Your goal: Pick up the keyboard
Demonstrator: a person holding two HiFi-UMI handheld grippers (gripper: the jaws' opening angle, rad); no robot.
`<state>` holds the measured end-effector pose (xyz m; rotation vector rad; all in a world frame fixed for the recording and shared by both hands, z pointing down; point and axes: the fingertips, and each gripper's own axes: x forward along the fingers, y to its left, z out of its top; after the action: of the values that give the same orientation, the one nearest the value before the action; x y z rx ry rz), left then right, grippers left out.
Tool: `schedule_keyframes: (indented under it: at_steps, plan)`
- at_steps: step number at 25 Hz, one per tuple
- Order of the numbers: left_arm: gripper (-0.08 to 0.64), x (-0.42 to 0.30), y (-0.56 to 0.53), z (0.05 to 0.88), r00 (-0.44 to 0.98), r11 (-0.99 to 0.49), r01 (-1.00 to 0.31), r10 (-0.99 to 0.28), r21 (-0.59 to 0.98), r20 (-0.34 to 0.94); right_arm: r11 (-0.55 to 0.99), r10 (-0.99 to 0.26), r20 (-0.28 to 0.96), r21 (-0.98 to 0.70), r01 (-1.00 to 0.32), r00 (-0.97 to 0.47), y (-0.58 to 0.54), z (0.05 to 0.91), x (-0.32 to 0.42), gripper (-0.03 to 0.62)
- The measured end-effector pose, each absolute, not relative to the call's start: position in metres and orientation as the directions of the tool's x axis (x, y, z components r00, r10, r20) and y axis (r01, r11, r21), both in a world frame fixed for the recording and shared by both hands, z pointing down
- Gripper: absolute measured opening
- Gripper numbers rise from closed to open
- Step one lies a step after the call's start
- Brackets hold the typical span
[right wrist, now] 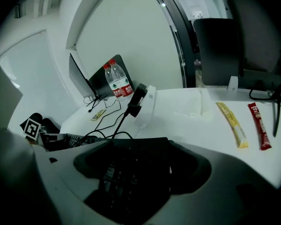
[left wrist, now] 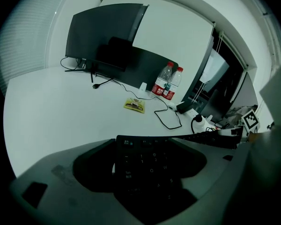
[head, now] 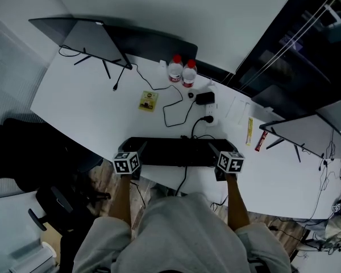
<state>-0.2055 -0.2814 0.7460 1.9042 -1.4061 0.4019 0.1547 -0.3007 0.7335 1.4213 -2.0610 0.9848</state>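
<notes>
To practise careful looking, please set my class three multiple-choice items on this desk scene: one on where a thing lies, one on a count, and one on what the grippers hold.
1. Where does the red stick packet lie?
A) on the desk, right of the keyboard, beside the yellow stick packet
B) on top of the keyboard
C) on the floor

2. How many bottles stand on the desk?
A) one
B) two
C) four

3. What is between the jaws of the left gripper and the right gripper?
A) nothing
B) only a cable
C) one end of the keyboard each

Answers:
1 A: the head view shows it past the keyboard's right end.
2 B: two red-capped bottles stand side by side.
3 C: each gripper view shows keys between its jaws.
</notes>
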Motion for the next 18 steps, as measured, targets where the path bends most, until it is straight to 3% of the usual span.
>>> schedule_keyframes:
  at_steps: [18]
  plan:
    - [0.321, -0.195, -0.317, 0.647, 0.382, -0.249, -0.911, -0.812, 0.329, 0.443, 0.243, -0.784, 0.522, -0.242, -0.939, -0.337, -0.314, 0.629, 0.165, 0.368]
